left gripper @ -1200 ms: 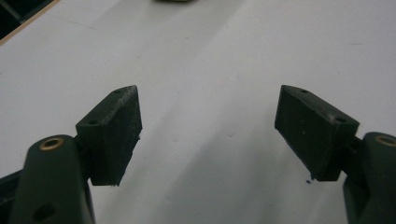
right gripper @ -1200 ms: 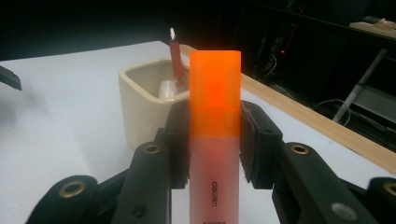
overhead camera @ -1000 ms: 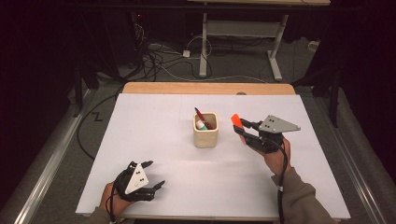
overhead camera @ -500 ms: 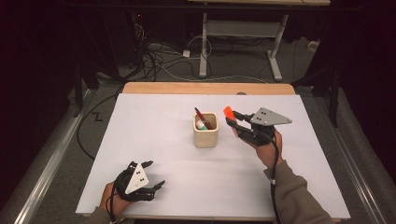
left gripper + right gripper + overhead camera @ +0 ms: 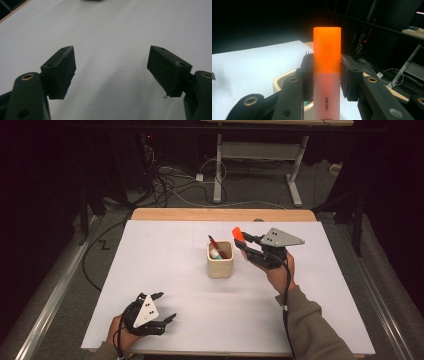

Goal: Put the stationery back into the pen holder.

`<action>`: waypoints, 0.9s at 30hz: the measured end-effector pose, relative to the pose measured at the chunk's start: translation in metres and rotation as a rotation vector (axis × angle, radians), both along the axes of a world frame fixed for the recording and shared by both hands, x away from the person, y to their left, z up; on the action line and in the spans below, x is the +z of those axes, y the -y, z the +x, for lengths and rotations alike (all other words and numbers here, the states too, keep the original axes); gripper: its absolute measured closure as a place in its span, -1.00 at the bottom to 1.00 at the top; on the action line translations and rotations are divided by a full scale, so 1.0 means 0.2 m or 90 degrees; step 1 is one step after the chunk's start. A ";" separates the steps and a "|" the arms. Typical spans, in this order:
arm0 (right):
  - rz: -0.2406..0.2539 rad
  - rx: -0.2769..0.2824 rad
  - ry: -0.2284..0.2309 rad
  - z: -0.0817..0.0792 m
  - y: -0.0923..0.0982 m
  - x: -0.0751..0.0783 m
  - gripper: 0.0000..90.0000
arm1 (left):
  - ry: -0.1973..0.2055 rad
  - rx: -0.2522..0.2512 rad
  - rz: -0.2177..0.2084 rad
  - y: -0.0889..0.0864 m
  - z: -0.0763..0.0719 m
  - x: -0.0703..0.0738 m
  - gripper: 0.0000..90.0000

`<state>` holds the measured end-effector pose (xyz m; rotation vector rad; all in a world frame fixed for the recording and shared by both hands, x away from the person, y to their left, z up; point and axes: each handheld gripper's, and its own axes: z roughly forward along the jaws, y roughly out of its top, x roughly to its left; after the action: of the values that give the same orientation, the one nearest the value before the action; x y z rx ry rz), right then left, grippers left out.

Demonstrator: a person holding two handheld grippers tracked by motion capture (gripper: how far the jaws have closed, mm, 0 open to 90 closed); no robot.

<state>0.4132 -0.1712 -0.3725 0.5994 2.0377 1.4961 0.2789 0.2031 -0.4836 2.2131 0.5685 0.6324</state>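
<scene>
A cream cup (image 5: 220, 261) stands mid-table and holds a red pen (image 5: 214, 244) and a white-green item. My right gripper (image 5: 244, 245) hovers just right of the cup, shut on an orange-capped highlighter (image 5: 237, 234) that sticks out up and to the left. In the right gripper view the highlighter (image 5: 327, 72) stands upright between the pads (image 5: 308, 72), with the cup's rim (image 5: 283, 77) behind and below it. My left gripper (image 5: 162, 306) rests near the table's front left edge, open, with bare white table between its fingers (image 5: 61, 71).
The white table sheet (image 5: 165, 255) has a wooden edge (image 5: 220, 214) at the back. Cables and a desk frame (image 5: 220, 165) lie on the floor beyond. Metal rails run along both sides of the table.
My right gripper has carried the highlighter leftward and slightly up, closer to the cup. The left gripper has stayed put.
</scene>
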 end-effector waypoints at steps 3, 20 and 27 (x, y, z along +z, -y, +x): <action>0.001 0.002 -0.001 0.01 -0.02 0.00 0.50 | 0.000 0.000 -0.002 0.00 0.00 0.00 -0.50; 0.009 0.010 0.014 0.07 -0.13 0.05 0.50 | -0.002 -0.003 -0.005 -0.01 0.00 0.00 -0.50; 0.013 0.016 0.016 0.09 -0.18 0.06 0.50 | -0.001 -0.004 -0.008 -0.01 0.00 0.00 -0.50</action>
<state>0.4319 -0.1343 -0.3602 0.5615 2.0207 1.5335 0.2785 0.2047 -0.4830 2.2036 0.5646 0.6227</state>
